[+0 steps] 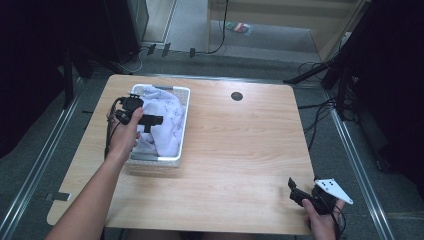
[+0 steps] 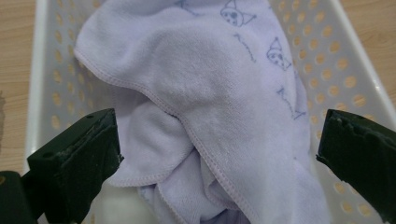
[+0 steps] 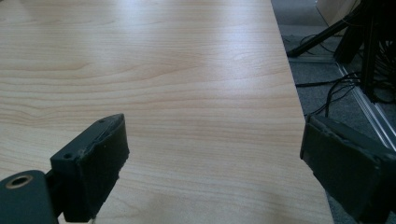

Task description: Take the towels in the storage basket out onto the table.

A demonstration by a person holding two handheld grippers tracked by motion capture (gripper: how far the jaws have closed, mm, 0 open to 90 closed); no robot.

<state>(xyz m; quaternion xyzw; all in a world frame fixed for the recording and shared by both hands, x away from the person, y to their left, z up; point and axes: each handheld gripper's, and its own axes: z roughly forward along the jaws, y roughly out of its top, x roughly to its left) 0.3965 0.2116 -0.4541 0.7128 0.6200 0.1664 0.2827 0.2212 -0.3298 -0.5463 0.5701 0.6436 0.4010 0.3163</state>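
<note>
Two hand-held grippers are out, but just one is working. The left hand-held gripper (image 1: 150,120) hangs over the towel (image 2: 205,107), a pale lilac cloth bunched in the white basket (image 1: 184,131) at the left of the surface (image 1: 240,150). Its jaws stand wide apart on either side of a fold, not touching it as far as I can see. I'd judge this the reach, before any grip: next it needs to drop onto that raised fold and close. The right hand-held gripper (image 1: 295,192) waits near the front right corner, jaws wide too, holding nothing, bare wood beneath it.
</note>
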